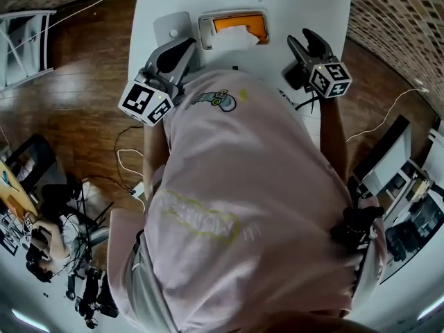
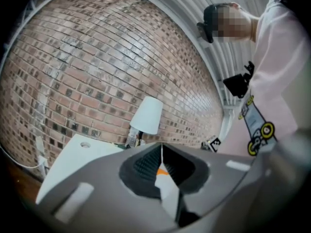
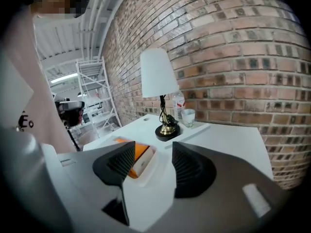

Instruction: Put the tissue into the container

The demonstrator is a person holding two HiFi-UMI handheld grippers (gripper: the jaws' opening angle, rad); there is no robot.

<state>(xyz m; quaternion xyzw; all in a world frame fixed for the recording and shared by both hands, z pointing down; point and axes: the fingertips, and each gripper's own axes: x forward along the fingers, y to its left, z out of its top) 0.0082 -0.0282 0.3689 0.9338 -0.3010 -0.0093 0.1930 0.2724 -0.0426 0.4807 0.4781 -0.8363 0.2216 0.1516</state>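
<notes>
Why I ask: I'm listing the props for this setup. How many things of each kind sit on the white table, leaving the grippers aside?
Lamp: 1
Bottle: 1
Glass: 1
Container: 1
Tissue: 1
Total: 5

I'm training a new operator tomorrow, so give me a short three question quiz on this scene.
1. True or false: the right gripper has its jaws apart, with nothing between them.
2. The tissue lies: A on the floor, B at the orange container, C between the right gripper's jaws.
3. Fill in: the left gripper has its jaws ___.
Key: 1 true; 2 B; 3 shut.
</notes>
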